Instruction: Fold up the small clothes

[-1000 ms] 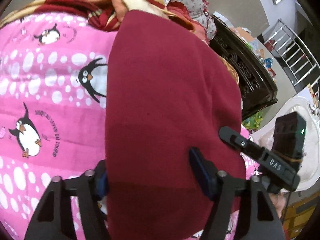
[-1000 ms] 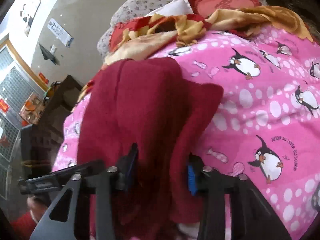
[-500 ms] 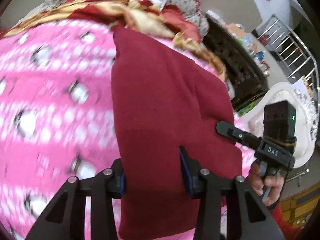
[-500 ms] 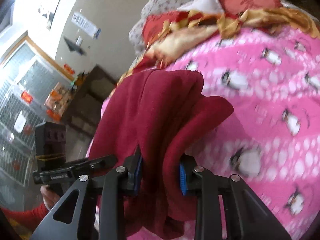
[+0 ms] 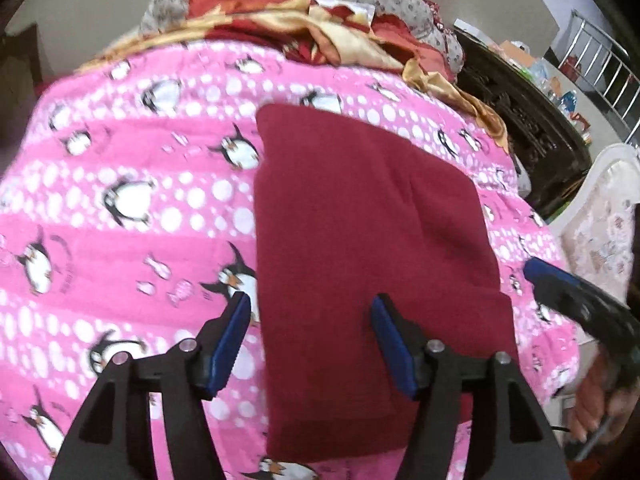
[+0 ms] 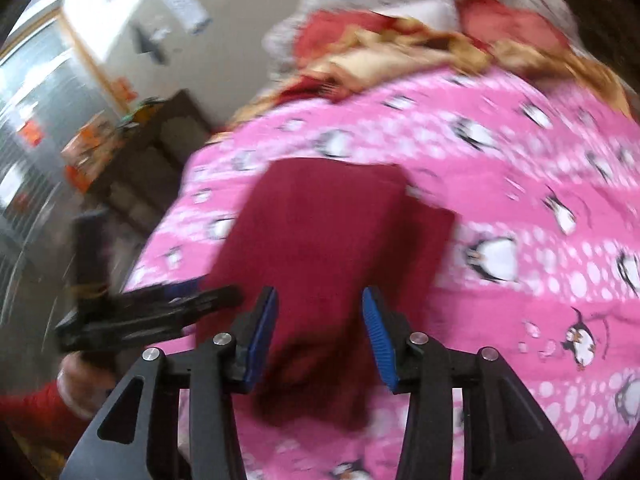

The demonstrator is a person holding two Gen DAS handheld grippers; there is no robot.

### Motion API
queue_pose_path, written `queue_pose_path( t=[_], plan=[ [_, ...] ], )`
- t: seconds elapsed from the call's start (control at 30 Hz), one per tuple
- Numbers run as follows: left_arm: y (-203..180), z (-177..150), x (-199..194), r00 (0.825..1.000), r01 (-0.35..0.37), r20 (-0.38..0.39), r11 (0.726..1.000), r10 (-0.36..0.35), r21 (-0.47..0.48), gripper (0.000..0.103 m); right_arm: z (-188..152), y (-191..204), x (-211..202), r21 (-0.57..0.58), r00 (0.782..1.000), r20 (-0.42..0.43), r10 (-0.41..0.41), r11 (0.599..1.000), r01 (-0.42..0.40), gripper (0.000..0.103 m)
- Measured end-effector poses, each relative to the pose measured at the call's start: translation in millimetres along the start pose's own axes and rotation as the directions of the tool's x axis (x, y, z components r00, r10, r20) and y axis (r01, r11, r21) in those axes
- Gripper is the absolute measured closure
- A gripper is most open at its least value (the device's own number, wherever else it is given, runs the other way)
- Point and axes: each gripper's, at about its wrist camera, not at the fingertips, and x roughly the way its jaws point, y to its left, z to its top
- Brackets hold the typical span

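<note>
Black grippers [image 5: 312,320] w/ blue ribbed pads [image 6: 375,330], silver screws [image 5: 434,346]; bare skin, red sleeve [image 6: 36,412].

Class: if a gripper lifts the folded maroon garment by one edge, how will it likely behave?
The maroon garment would probably droop and unfold, since it lies as soft, loose layers. It looks fleecy, so likely light and not slippery on the pink penguin blanket. It is flat, so it shouldn't roll.

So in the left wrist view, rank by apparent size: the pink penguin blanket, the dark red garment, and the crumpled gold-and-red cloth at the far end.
1. Pink penguin blanket, by far the largest.
2. Dark red garment.
3. Gold-and-red cloth, smallest as seen, though it lies farthest from the camera, so its true size is unsure.
</note>
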Motion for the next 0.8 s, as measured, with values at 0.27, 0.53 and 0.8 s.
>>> queue_pose_path(
  t=[0.27,0.53,0.8],
  plan=[
    [-5.6,-0.7,-19.3,0.996,-0.056,0.076,0.998,0.055,0.014,0.032,-39.7,23.7,42.7,-0.167,0.970,-0.103,-0.222,0.965,0.203,0.070],
    [-15.6,-4.9,-46.3,0.984,-0.109,0.145,0.993,0.101,0.045,0.028,-38.1,26.6,1.3,-0.081,0.980,-0.021,-0.198,0.977,0.196,0.068],
    [-20.8,-7.1,-67.2,0.973,-0.126,0.202,0.991,0.116,0.038,0.026,-28.7,40.8,-14.0,-0.044,0.953,0.052,-0.298,0.953,0.300,0.061]
  ],
)
